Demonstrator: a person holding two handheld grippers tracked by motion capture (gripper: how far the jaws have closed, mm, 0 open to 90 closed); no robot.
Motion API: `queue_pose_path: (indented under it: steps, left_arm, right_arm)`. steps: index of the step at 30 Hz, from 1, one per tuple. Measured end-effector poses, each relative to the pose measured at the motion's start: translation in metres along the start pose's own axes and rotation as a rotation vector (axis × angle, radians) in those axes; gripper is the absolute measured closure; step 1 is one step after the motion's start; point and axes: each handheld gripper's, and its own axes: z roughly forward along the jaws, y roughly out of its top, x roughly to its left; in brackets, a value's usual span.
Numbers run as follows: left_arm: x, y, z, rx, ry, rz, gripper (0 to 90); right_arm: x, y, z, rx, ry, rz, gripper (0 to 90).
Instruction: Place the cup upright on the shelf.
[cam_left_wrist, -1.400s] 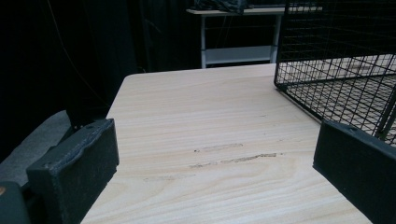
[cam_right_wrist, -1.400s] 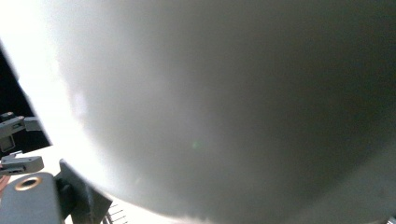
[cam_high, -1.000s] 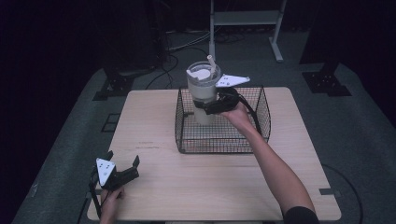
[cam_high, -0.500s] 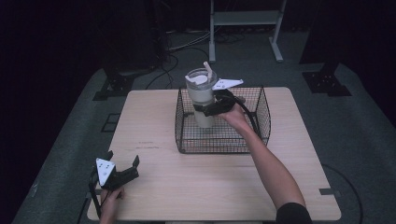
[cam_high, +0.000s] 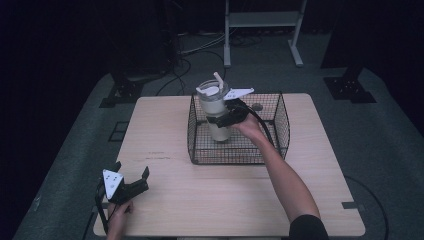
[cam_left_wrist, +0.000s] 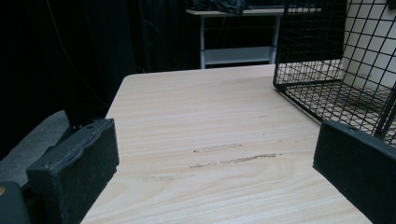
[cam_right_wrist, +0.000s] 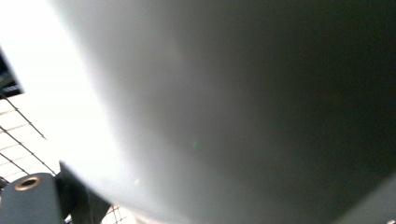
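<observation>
Right gripper (cam_high: 223, 119) clamped on lidded tumbler (cam_high: 216, 107), upright inside wire basket (cam_high: 280, 112), presumably for placing. Left gripper (cam_high: 131, 181) wide open, empty, parked on table (cam_high: 210, 195).

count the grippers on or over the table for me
2. The left gripper sits open at the near left corner of the table, holding nothing. The right gripper is inside the wire basket, shut on the tumbler.

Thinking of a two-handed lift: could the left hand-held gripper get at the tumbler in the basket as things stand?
Probably not directly: the left hand-held gripper sits open at the near table corner, and the wire basket wall stands between it and the tumbler. Going over the rim looks free.
</observation>
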Motion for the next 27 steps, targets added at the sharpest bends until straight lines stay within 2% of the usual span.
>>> queue_pose_path:
  steps: [9, 13, 19, 27]
  left_arm:
    - [0.0, 0.0, 0.0, -0.002, 0.0, 0.0, 0.0]
    - [0.0, 0.0, 0.0, -0.001, -0.001, 0.0, 0.0]
    - [0.0, 0.0, 0.0, -0.001, -0.002, 0.002, 0.0]
    - [0.0, 0.0, 0.0, -0.002, -0.003, 0.004, 0.0]
  right_arm:
    - [-0.002, -0.008, 0.013, 0.043, 0.021, 0.013, 8.8]
    - [-0.002, -0.009, 0.018, 0.051, 0.016, -0.007, 8.8]
    - [-0.003, -0.009, 0.021, 0.042, 0.013, -0.001, 8.8]
    - [-0.003, -0.012, 0.019, 0.045, 0.009, -0.035, 8.7]
